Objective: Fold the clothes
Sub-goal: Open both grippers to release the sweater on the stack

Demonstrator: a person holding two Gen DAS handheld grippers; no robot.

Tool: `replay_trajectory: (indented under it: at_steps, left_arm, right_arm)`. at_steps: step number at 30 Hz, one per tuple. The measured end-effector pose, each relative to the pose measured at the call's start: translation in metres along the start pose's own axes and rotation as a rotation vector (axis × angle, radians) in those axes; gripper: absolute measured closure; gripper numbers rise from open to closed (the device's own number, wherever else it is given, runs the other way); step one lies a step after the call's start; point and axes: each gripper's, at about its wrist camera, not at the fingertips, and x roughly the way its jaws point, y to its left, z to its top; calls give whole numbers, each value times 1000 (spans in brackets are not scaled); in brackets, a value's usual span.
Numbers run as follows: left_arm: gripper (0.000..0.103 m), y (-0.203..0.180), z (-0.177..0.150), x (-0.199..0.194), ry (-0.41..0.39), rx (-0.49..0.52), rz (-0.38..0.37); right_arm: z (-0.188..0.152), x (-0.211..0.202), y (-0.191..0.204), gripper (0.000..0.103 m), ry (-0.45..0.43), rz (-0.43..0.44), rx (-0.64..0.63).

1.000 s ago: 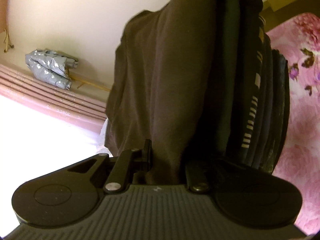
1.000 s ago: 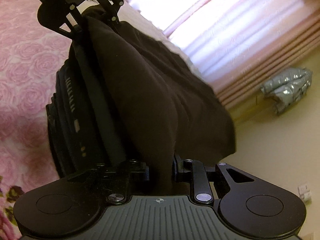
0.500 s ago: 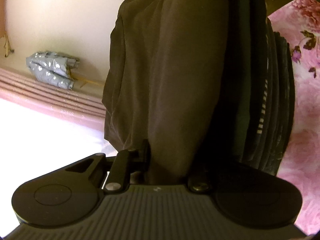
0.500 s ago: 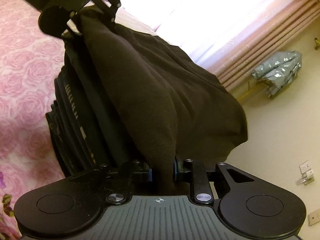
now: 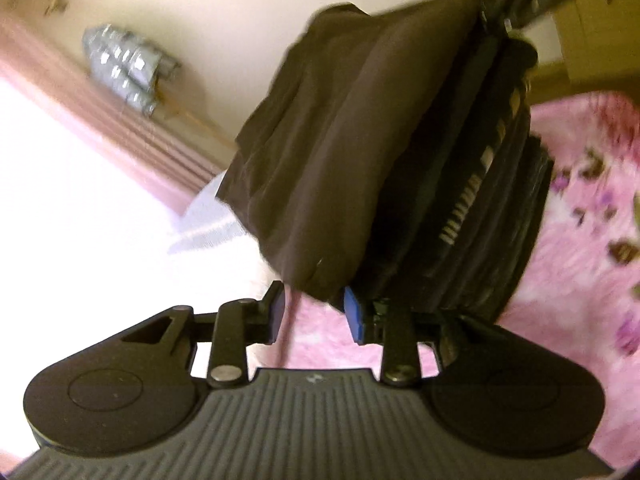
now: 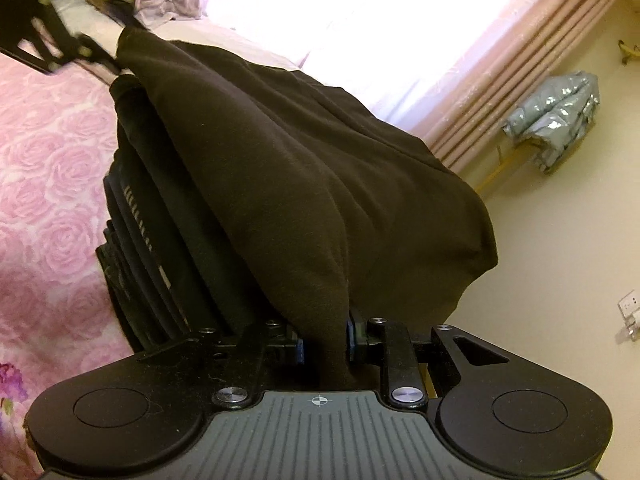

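Left wrist view: the left gripper (image 5: 314,314) has its jaws opening, blue pads (image 5: 354,314) bare, with nothing pressed between them. The brown garment (image 5: 344,152) lies just ahead of the tips, its near corner hanging free above the gap. It is draped over a stack (image 5: 496,216) of dark folded clothes that sits on the pink bedspread (image 5: 580,240). The picture is blurred, so whether the cloth still brushes a pad cannot be told. At the garment's far end the other gripper is dimly visible.

Right wrist view: the right gripper (image 6: 324,340) is narrow and clamped on a bunched corner of the garment (image 6: 304,184), which runs up and away from it along its long axis toward the left gripper (image 6: 76,36) at the far end. The stack (image 6: 148,264) lies under the garment's left side, on the bedspread (image 6: 52,168); a curtain (image 6: 520,64) and wall are beyond.

By my reading, the right hand alone now controls the garment. It holds the near corner, and the cloth lies straight ahead of it, so settling or releasing this end onto the stack likely falls to that hand.
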Motion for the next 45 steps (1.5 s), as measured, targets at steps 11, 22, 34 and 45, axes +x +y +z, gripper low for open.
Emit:
replay_trajectory:
  at_steps: [11,22,34,45]
  left_arm:
    - [74,34,67,16,-85,-266,-111]
    - [80,21,60,68,8,-297,-182]
    - [80,18,65,78,19,-286,-169]
    - [77,14,67,64,58,-262,-229]
  right_arm:
    - [0,-6,17,80,1,-49,-35]
    - [2,-38,8,40,14,-72,-65]
    - [15,-38,-97,41,-194,274,715]
    - [-48,-19,-62,48,-63,341,796]
